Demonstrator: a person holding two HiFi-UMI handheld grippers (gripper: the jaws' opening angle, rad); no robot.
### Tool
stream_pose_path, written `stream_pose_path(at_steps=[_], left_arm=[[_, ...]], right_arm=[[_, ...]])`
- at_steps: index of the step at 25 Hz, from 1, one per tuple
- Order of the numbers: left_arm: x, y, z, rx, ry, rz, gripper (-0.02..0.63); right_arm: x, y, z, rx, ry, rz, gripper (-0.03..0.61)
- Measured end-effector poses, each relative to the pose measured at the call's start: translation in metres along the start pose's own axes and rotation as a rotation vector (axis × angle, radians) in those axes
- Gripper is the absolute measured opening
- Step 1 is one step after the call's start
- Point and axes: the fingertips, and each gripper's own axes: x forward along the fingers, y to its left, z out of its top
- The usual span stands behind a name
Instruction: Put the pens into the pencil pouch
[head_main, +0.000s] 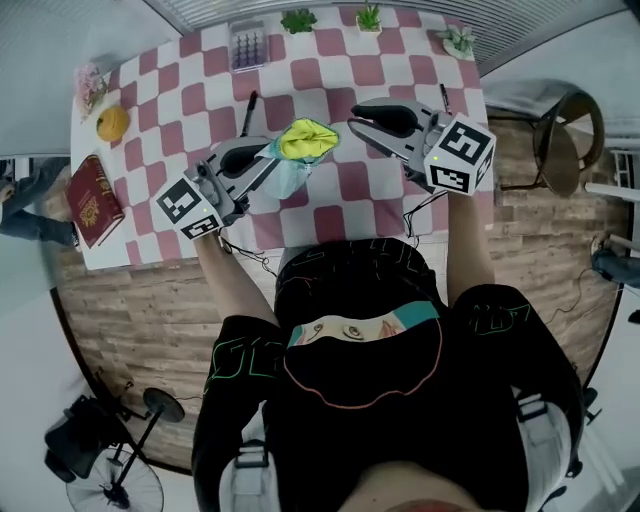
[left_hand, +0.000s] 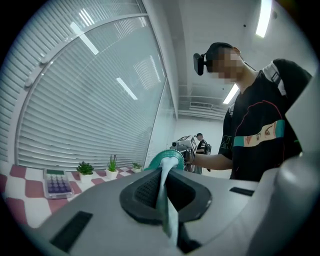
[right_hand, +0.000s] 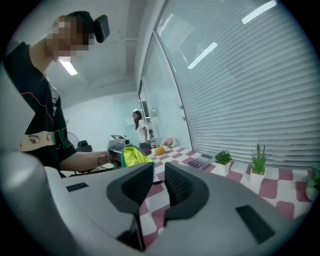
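Left gripper (left_hand: 162, 192) is clamped on the pouch (head_main: 303, 140); we see a strip of its pale teal fabric pinched between the closed jaws. The pouch is held up over the middle of the checkered table (head_main: 160, 90), mouth open with yellow lining showing. Right gripper (right_hand: 154, 187) has its jaws apart with nothing between them. It sits just right of the pouch and does not touch it.

One black pen (head_main: 247, 112) lies on the table, just beyond the left gripper and left of the pouch. A second pen (head_main: 443, 97) lies at the far right, beside the right gripper. Neither is in the pouch.

At the left edge we note a red book (head_main: 93, 198) and, beyond it, an orange (head_main: 112, 122). Along the far edge stand a calculator (head_main: 248, 45) and three small potted plants (head_main: 298, 20).
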Motion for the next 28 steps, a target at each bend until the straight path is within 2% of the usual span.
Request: stream_pose_path(at_steps=[7, 14, 21, 28], left_arm=[[-0.057, 0.008, -0.011, -0.018, -0.011, 0.102, -0.002], [-0.112, 0.019, -0.017, -0.037, -0.020, 0.159, -0.002], [-0.158, 0.034, -0.020, -0.043, -0.041, 0.170, -0.002], [-0.191, 0.052, -0.022, -0.043, -0.062, 0.143, -0.001]], right_arm=[[0.069, -0.012, -0.018, 0.063, 0.126, -0.107, 0.075], [0.129, -0.019, -0.038, 0.175, 0.206, -0.191, 0.077], [0.181, -0.022, -0.056, 0.259, 0.290, -0.271, 0.138], [0.213, -0.041, -0.069, 0.377, 0.312, -0.431, 0.156]])
